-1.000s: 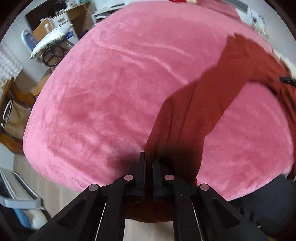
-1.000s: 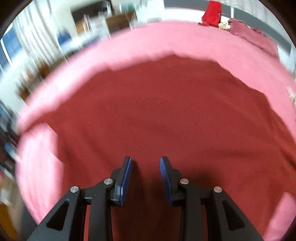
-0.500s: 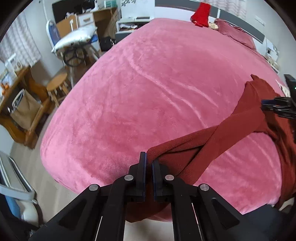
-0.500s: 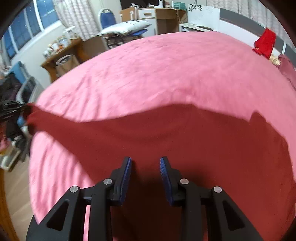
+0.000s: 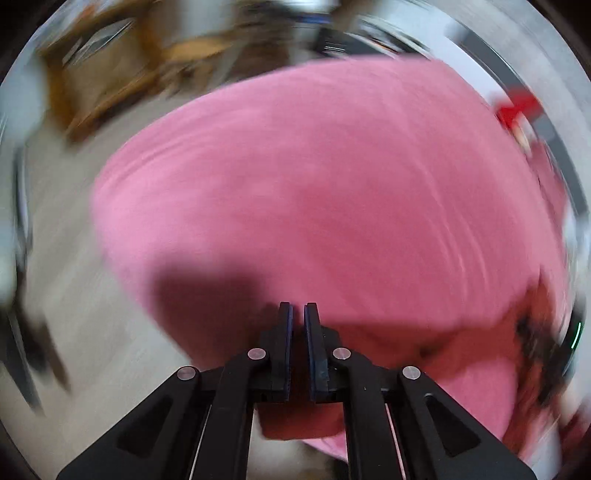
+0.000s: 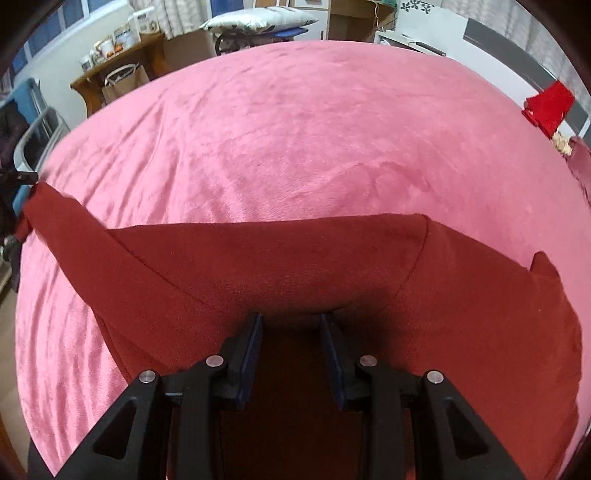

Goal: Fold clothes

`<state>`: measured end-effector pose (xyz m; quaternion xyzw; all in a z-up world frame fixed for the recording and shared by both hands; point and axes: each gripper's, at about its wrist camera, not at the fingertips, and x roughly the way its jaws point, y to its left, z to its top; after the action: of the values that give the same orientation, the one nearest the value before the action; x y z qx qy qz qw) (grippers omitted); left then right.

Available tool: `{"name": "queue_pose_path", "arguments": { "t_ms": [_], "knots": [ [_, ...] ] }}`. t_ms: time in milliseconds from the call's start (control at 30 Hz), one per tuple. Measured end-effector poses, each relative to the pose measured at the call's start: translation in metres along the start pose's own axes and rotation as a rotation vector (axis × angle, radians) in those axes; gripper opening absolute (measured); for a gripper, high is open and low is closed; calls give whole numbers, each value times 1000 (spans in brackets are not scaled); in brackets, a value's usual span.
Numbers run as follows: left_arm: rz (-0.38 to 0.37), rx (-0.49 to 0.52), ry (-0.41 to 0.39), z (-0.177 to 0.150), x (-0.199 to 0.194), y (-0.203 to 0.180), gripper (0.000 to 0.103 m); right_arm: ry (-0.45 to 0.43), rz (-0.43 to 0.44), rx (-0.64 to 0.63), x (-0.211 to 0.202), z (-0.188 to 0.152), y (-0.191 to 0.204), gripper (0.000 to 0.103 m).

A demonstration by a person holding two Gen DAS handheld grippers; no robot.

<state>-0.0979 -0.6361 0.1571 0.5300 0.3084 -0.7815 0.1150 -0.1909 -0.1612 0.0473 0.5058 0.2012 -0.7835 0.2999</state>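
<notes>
Pointing steeply down over the near edge of the bed, the left gripper (image 5: 298, 314) has its jaws nearly together and just starting to part, a thin slit showing between the blue pads; the view is heavily blurred, and whether any cloth is still caught between them cannot be told. A dark red garment (image 5: 461, 354) trails away from below that gripper toward the right of its view, lying on the pink bedspread (image 5: 332, 184). The right gripper (image 6: 291, 325) stands partly open with nothing pinched, its fingertips hovering right over or resting on the garment (image 6: 332, 266), which spreads flat beneath it near the front edge of the bedspread (image 6: 295, 129). One sleeve (image 6: 66, 221) is pulled out long and taut toward the left edge of the right wrist view, where a dark tool tip meets its end. Farther back, a bright red cloth (image 6: 550, 105) sits at the far right corner of the bed, and a wooden side table (image 6: 118, 70) and a pillow (image 6: 258, 18) stand beyond the bed.
</notes>
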Motion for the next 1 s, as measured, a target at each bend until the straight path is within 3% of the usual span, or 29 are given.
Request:
{"name": "queue_pose_path", "arguments": {
  "t_ms": [33, 100, 133, 300, 367, 433, 500, 567, 633, 733, 833, 967, 1000],
  "knots": [
    [-6, -34, -29, 2, -8, 10, 8, -1, -2, -3, 0, 0, 1, 33],
    [-2, -4, -113, -1, -27, 19, 8, -1, -6, -6, 0, 0, 2, 33],
    [-2, 70, -150, -8, -36, 15, 8, -3, -4, -1, 0, 0, 2, 33],
    [21, 646, -255, -83, -43, -42, 9, -14, 3, 11, 5, 2, 1, 33],
    [-6, 780, -264, -113, -36, -59, 9, -19, 2, 6, 11, 4, -1, 33],
    [-3, 839, -251, -132, -26, -61, 10, -20, 5, 8, 9, 0, -2, 33],
    [48, 806, -233, -132, -15, -50, 12, -16, 5, 10, 9, -3, -2, 33],
    [-8, 627, -239, -117, -17, -22, 12, -12, 5, 8, 9, -3, -2, 33],
    [-49, 534, -256, -112, -21, -8, 11, -12, 6, 9, 9, -3, -3, 33],
    [-107, 513, -218, -110, -17, -3, 12, -13, -1, 21, 0, -2, 2, 33],
    [-57, 573, -140, -113, 1, -9, 12, -7, -13, 19, 1, 1, 6, 33],
    [-76, 483, -242, -110, -11, 6, 14, -2, 1, 22, 0, 4, 7, 33],
    [-83, 451, -242, -108, -11, 10, 26, -2, 3, 25, 2, 5, 7, 33]
  ]
}}
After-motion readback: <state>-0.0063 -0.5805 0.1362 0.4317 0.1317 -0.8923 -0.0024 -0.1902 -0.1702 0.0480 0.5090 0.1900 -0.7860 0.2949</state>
